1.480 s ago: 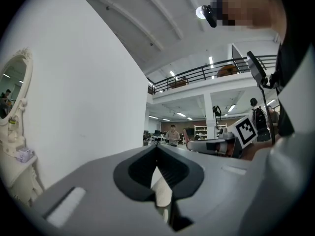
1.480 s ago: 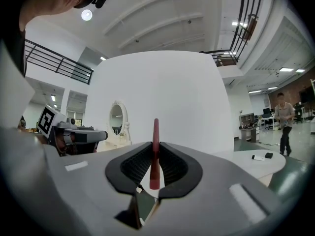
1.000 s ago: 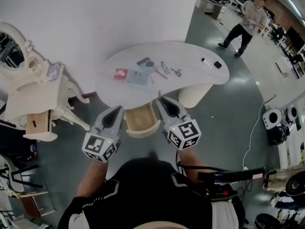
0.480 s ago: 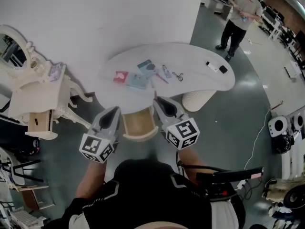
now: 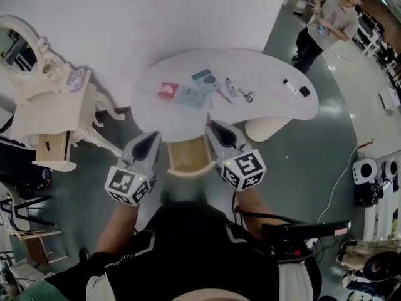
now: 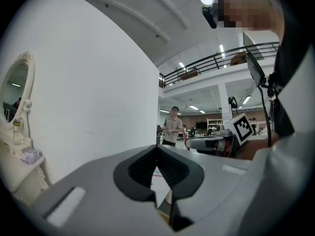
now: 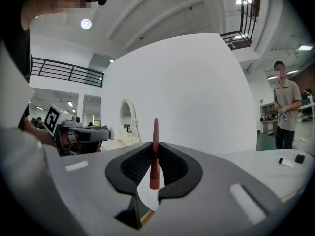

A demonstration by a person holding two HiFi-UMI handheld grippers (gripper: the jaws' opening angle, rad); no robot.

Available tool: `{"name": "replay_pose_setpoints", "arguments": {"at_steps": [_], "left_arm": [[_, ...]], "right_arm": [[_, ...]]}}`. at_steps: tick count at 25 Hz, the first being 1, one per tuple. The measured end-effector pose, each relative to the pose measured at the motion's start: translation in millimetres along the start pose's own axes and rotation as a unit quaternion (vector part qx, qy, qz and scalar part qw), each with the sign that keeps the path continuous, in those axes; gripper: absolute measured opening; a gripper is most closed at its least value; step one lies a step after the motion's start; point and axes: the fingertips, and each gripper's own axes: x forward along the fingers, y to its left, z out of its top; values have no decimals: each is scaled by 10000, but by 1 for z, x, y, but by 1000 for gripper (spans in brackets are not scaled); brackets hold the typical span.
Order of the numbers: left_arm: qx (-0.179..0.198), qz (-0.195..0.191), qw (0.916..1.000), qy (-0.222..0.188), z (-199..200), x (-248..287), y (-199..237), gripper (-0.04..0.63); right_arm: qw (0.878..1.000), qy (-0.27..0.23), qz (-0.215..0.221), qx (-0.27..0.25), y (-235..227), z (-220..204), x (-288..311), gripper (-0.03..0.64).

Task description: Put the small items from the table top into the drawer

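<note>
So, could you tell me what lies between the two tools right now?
The open drawer lies between the left tool and the right tool, which grips a red stick; the head view shows this.

White table (image 5: 269,74), light tan drawer (image 5: 186,157). The stick (image 7: 155,149) is dark red, the packet (image 5: 167,90) red too. The right gripper (image 5: 214,129) is grey with black-and-white square markers.

**Small items being carried by a white curved table top (image 5: 266,68)**

Mid-top, a red packet (image 5: 167,90), a grey-blue card (image 5: 190,97), a teal piece (image 5: 203,77), a thin red pen (image 5: 220,95), a small pale tube (image 5: 232,87) and a black clip (image 5: 246,95) are being borne. Near the right end, a white bar (image 5: 289,85) and a black block (image 5: 304,91) are being carried just beside each other.
</note>
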Motion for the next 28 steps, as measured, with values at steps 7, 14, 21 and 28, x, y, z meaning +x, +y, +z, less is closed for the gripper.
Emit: {"name": "replay_pose_setpoints", "arguments": {"at_steps": [7, 14, 21, 28], "left_arm": [[-105, 6, 9999, 39, -11, -10, 35, 0], [-203, -92, 9997, 92, -27, -12, 49, 0], [-328, -88, 9991, 257, -55, -13, 54, 0], [-384, -115, 9979, 502, -87, -14, 60, 0]], "right_arm": [[9998, 194, 50, -91, 16, -11, 27, 51], [9985, 473, 184, -193, 28, -31, 45, 49], [9948, 805, 501, -381, 35, -56, 56, 51], [9888, 1203, 684, -563, 41, -92, 65, 51]]}}
